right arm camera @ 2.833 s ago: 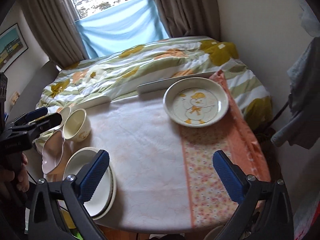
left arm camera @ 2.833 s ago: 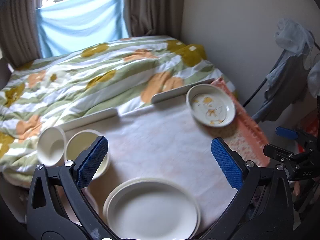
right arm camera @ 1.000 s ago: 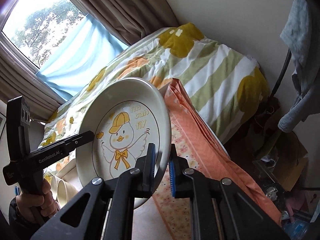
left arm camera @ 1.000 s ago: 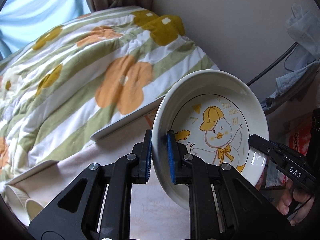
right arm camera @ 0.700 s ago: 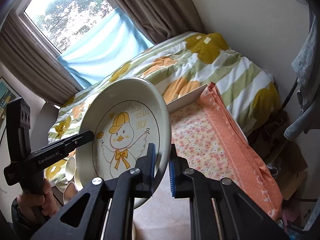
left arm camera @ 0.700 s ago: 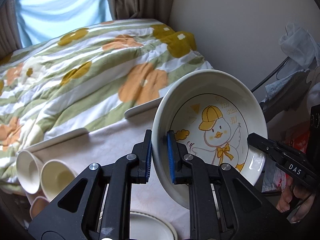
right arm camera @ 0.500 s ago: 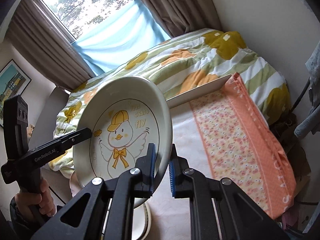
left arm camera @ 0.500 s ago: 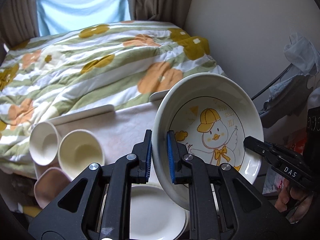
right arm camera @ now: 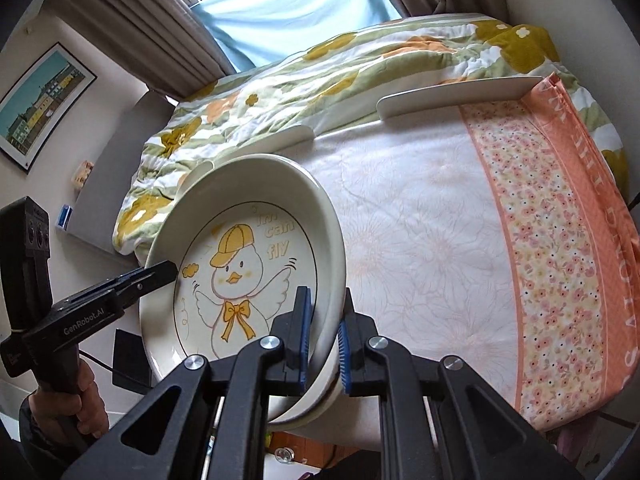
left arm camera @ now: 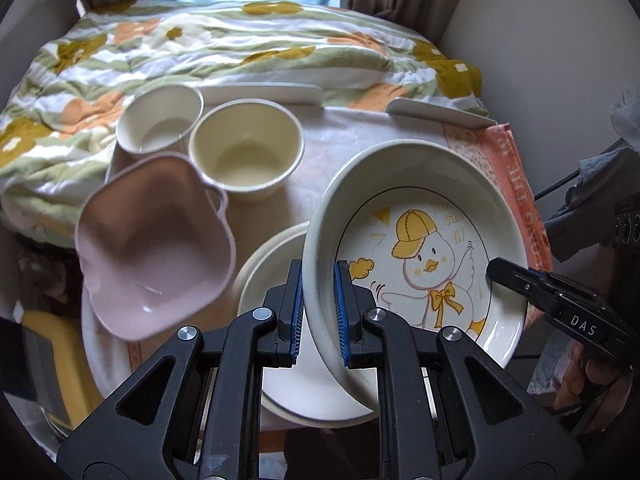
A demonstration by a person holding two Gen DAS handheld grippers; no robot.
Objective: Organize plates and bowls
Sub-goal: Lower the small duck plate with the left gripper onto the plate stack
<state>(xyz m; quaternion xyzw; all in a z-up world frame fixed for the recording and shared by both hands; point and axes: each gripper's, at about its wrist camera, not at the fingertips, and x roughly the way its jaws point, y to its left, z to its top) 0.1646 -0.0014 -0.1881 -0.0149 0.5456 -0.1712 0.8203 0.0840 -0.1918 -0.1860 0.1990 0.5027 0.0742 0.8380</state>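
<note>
A cream duck plate (left arm camera: 424, 248) with a yellow-capped duck picture is held by both grippers. My left gripper (left arm camera: 318, 312) is shut on its left rim. My right gripper (right arm camera: 323, 334) is shut on its right rim, and the plate also shows in the right wrist view (right arm camera: 248, 276). The plate hangs tilted just above a stack of plain white plates (left arm camera: 276, 276) at the table's near left. A pink bowl (left arm camera: 156, 248) sits left of the stack. A cream bowl (left arm camera: 244, 152) and a white bowl (left arm camera: 160, 120) stand behind it.
The table (right arm camera: 432, 232) wears a white cloth with an orange floral band (right arm camera: 548, 216) on its right. A flowered quilt (left arm camera: 240, 44) on a bed lies beyond the table. White raised rails (right arm camera: 452, 96) edge the far side.
Both grippers have carried the duck plate from the table's far right over to the near left, down above the white plate stack. The pink bowl has come into view.
</note>
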